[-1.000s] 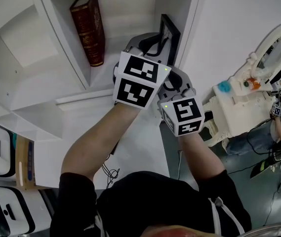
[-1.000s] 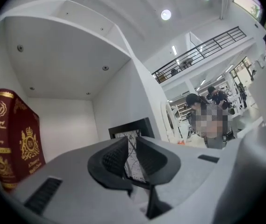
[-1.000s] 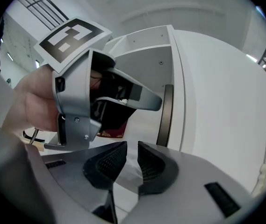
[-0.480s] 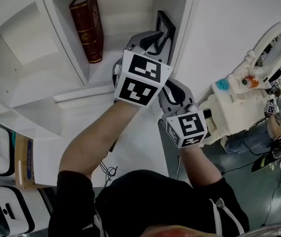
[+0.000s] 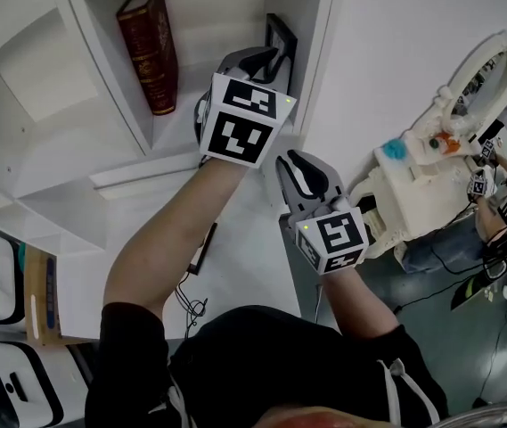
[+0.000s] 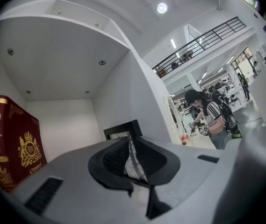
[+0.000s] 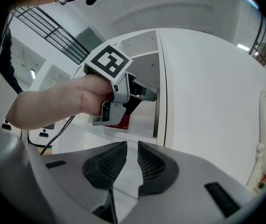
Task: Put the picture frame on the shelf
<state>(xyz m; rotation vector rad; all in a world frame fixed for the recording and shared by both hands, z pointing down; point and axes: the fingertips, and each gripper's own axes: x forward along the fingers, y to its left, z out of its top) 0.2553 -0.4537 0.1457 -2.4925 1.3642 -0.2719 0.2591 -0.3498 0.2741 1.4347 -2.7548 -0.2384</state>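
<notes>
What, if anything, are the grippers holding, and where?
The left gripper, fingers just closing further, pinches the frame by its near edge; the right gripper holds nothing.

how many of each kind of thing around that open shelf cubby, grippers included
red book: 1
picture frame: 1
grippers: 2, left gripper jaws just closed further with the picture frame between them, right gripper jaws empty
total: 4

Bright open hall: a white shelving unit fills the left of the scene. Round ceiling lights shine from a white ceiling above a black-railed mezzanine. To the unit's right, on the grey floor, stands what may be an ornate white vanity.
</notes>
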